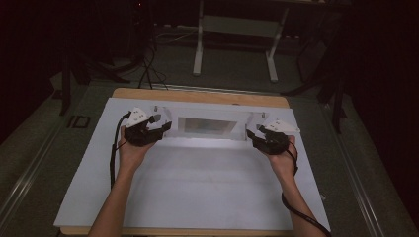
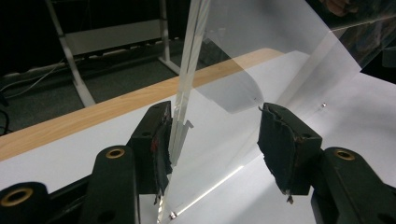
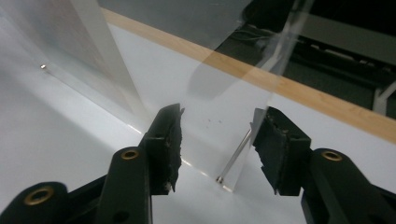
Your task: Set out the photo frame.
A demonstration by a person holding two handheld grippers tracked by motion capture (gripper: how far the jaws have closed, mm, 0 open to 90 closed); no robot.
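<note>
A clear acrylic stand (image 1: pixel 207 127) sits upright at the far middle of the white board (image 1: pixel 197 187). My left gripper (image 1: pixel 160 123) is at its left end and my right gripper (image 1: pixel 252 132) at its right end. In the left gripper view the jaws (image 2: pixel 217 140) stand open around a clear upright panel (image 2: pixel 187 70), whose edge runs close beside the left pad (image 2: pixel 161 144). In the right gripper view the jaws (image 3: pixel 217 140) are wide open. A clear panel edge with a small metal pin (image 3: pixel 236 156) stands between them, nearer the right pad (image 3: pixel 271 149).
The white board lies on a wooden table (image 1: pixel 197 96) whose far edge shows behind the stand. Beyond it, a grey metal frame (image 1: pixel 237 29) and cables (image 1: pixel 148 69) are on the dark floor. Both forearms come in from the bottom.
</note>
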